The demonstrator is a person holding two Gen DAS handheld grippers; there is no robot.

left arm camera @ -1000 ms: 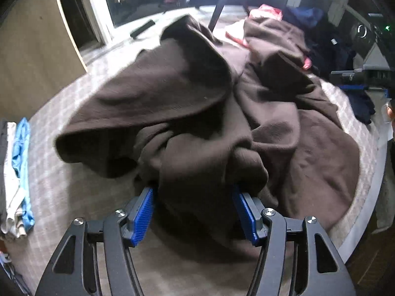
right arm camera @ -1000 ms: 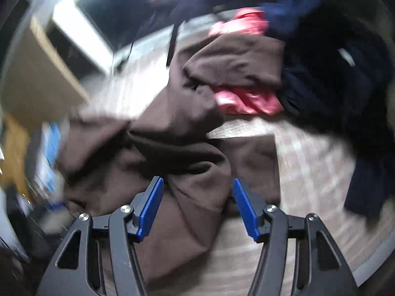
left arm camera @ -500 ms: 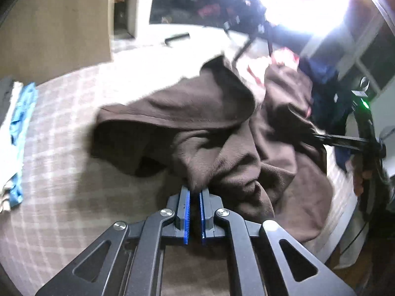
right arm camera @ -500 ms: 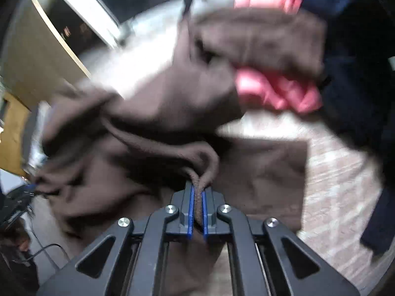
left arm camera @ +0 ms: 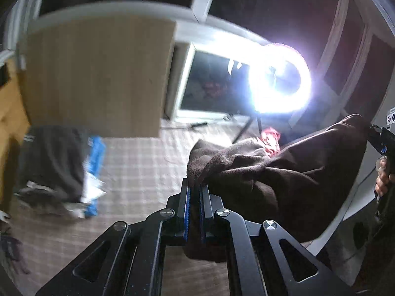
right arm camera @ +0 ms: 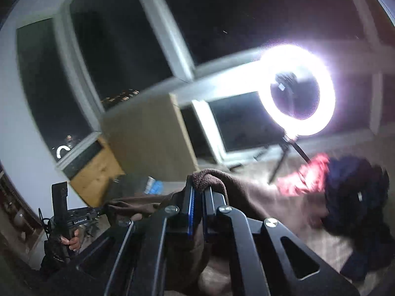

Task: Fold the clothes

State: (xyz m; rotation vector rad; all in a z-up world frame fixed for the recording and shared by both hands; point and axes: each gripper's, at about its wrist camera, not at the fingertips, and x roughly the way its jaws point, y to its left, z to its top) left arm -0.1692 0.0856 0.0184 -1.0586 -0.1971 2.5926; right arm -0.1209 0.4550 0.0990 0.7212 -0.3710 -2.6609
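Both grippers lifted, brown fleece garment (left arm camera: 291, 180) strung between them above the checked bed cover (left arm camera: 143, 167).

Left gripper (left arm camera: 195, 197): fingers pressed together, pinching a bunched edge. Right gripper (right arm camera: 198, 198): fingers likewise pinching a thick rolled hem.

Risks:
- Grips sit on bunched folds, not clean corners; fleece may slip out under its own weight.
- Garment hangs twisted, so the fold may start crooked.
- Hanging cloth could drag the red and navy clothes pile (right arm camera: 345, 192) or snag the ring light (right arm camera: 297, 90) stand.
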